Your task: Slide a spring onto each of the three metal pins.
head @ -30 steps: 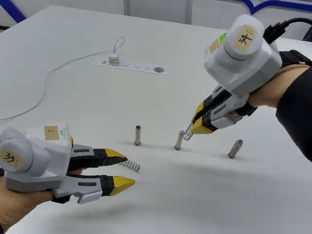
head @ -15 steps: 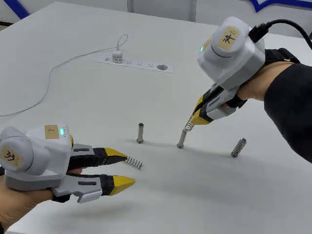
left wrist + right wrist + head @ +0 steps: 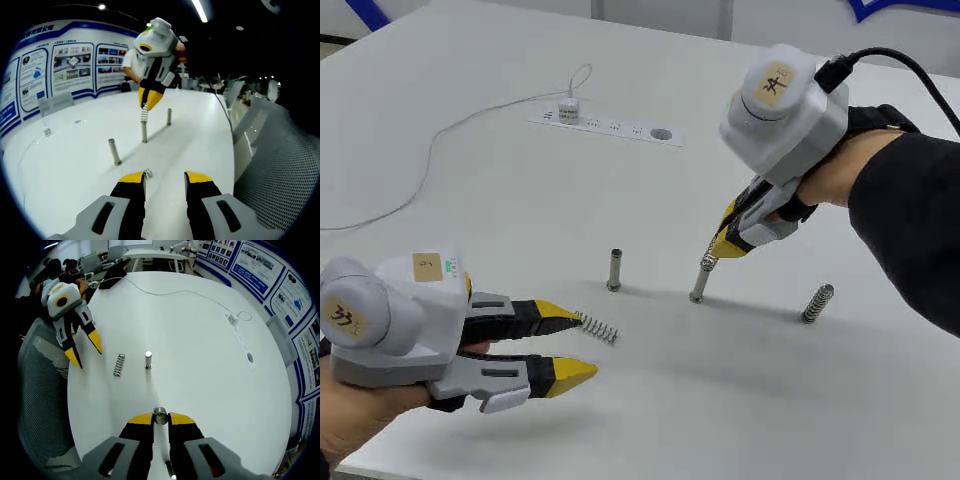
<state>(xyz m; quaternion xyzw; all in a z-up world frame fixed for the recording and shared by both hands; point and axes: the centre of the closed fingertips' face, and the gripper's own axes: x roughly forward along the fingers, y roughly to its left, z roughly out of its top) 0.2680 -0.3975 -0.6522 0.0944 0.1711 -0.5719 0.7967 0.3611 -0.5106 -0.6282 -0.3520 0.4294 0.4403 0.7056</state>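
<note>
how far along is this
One looks done: the right spring stands as if on its pin. In hand: the right gripper holds a second spring over the middle pin. Left: the bare pin; a loose spring lies by the open left gripper.

Finish noted: tabletop white, smooth, matt. The bare pin is grey metal with a dull sheen. The spring near that pin is bright coiled wire. The left hand-held gripper has a smooth pale plastic shell. The sleeve is dark cloth.
</note>
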